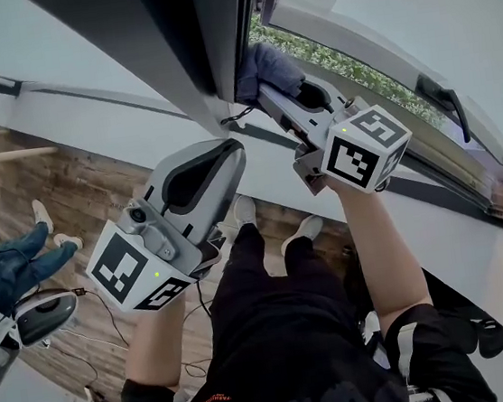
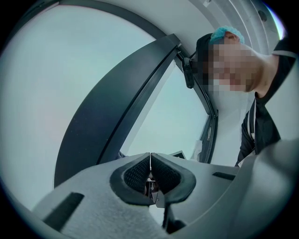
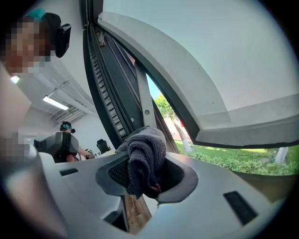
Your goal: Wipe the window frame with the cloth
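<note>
Grey knitted cloth [image 3: 145, 154], bunched into a thick wad and clamped between the jaws of the right hand-held gripper [image 1: 262, 87]. Sits up against the dark window frame [image 1: 214, 41], right at the edge of the opening, with greenery [image 3: 233, 159] showing beyond. Seems to touch the frame, though the exact contact is hard to confirm from either view. Gripped by its middle, with folds spilling over the jaw tips, probably so that soft fabric rather than hard plastic meets the metal. Looks like the wiping step itself, with most of the frame's length not yet reached.

Right forearm [image 1: 380, 243] stretched forward and up toward the opening, marker cube [image 1: 363, 147] turned back toward the head camera, tool aimed along the frame's edge.

Left hand-held gripper [image 1: 235, 152] pinched together on nothing, pads meeting in a thin line. Held lower and well apart from the cloth, tipped up toward the frame without touching it, likely parked clear of the wiping path. Left forearm [image 1: 155, 339] bent and raised only partway, over the wooden floor [image 1: 60, 196].
</note>
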`<control>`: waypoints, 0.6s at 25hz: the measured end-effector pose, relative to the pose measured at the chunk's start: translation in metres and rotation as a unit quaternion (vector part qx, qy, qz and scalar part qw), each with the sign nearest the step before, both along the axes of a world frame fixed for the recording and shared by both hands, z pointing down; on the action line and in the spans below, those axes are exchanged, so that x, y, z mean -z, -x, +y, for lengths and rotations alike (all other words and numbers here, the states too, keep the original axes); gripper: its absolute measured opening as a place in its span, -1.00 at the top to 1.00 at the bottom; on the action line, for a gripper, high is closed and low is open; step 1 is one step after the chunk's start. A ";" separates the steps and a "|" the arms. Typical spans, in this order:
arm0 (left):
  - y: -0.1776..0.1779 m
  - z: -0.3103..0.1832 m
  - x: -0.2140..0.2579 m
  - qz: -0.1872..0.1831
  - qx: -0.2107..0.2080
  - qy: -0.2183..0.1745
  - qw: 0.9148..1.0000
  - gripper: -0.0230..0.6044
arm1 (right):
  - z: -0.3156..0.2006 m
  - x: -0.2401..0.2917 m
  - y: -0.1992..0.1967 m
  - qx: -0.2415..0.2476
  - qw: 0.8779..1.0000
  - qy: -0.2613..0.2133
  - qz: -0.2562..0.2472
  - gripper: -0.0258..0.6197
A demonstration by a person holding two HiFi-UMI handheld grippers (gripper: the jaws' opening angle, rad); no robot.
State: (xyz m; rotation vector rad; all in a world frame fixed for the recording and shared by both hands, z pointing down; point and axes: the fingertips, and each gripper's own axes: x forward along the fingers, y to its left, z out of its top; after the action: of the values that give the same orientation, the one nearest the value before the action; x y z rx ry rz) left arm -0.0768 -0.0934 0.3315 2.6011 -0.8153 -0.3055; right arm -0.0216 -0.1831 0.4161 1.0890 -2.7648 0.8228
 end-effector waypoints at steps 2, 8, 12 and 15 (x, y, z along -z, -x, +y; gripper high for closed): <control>0.000 0.001 -0.006 0.000 -0.001 0.006 1.000 0.85 | 0.001 -0.006 0.001 -0.001 1.000 0.001 0.015 0.53; 0.002 0.003 -0.021 -0.001 -0.002 0.021 1.000 0.85 | 0.005 -0.019 0.005 -0.005 0.997 -0.005 0.081 0.53; 0.001 0.004 -0.025 -0.002 -0.004 0.024 1.000 0.85 | 0.008 -0.031 0.006 -0.006 0.993 -0.001 0.121 0.53; 0.000 0.004 -0.028 -0.004 -0.005 0.025 1.000 0.85 | 0.010 -0.039 0.006 -0.004 0.991 0.009 0.135 0.53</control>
State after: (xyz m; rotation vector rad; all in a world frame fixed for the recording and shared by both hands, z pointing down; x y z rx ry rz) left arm -0.0772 -0.0895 0.3593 2.5611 -0.8015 -0.2676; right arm -0.0273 -0.1731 0.4553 1.1175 -2.5268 0.6457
